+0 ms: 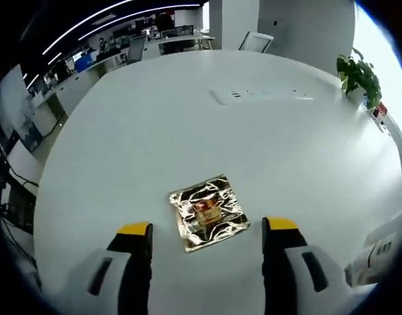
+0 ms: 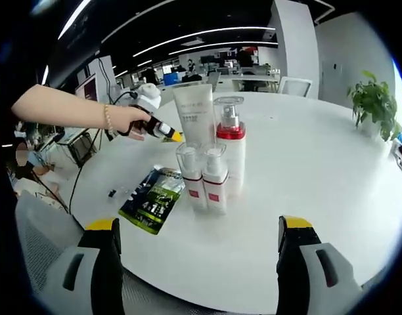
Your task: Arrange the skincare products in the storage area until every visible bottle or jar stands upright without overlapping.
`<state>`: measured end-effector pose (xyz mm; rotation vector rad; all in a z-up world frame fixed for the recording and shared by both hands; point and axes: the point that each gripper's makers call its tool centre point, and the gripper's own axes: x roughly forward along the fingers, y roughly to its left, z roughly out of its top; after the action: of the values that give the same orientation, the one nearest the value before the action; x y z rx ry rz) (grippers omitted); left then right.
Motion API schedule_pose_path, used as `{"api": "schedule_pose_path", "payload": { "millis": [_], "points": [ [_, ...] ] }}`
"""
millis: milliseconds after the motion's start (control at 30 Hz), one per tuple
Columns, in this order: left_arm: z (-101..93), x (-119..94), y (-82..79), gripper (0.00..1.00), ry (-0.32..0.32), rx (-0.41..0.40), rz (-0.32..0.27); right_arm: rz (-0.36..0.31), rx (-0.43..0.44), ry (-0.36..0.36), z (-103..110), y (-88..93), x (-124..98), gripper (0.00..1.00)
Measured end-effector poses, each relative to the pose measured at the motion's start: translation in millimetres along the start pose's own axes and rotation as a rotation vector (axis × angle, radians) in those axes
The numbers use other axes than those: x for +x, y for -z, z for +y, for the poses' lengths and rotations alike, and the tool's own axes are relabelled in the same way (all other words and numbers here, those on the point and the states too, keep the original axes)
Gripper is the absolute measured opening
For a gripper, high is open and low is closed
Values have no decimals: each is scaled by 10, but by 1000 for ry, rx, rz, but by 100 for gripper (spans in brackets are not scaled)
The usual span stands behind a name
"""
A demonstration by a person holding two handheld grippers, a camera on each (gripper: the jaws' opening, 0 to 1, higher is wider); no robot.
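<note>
Near me on the white table [image 1: 188, 118] lies a shiny silver foil sachet [image 1: 208, 211] with a red and gold centre, flat between the open jaws of my left gripper [image 1: 207, 228]. In the right gripper view a white tube [image 2: 193, 113], a pump bottle with a red collar [image 2: 231, 149] and two small clear-capped bottles [image 2: 190, 176] [image 2: 215, 180] stand upright in a tight cluster. A green and black sachet [image 2: 152, 199] lies flat to their left. My right gripper [image 2: 200, 225] is open, short of the cluster. A hand holds the left gripper [image 2: 163, 130] behind the tube.
A potted plant [image 2: 374, 102] stands at the far right of the table. A socket panel [image 1: 235, 96] is set into the tabletop. White boxes [image 1: 383, 250] sit at the right edge. A small dark item [image 2: 112, 193] lies near the green sachet. Chairs and desks lie beyond.
</note>
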<state>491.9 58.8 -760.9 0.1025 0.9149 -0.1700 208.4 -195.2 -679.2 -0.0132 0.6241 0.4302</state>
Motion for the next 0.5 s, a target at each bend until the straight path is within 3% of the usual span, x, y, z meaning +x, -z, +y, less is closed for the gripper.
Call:
{"api": "schedule_pose_path", "payload": {
  "millis": [300,433,500],
  "points": [
    [22,17,-54,58,-9,10,-23,2,12,0,-16,10,4,99],
    [34,39,-81,39,-4,35,-33,2,13,3,-22,12,1,99],
    [23,24,-68,40,1,38,-35,2,9,5,-23,12,0,99]
  ]
}}
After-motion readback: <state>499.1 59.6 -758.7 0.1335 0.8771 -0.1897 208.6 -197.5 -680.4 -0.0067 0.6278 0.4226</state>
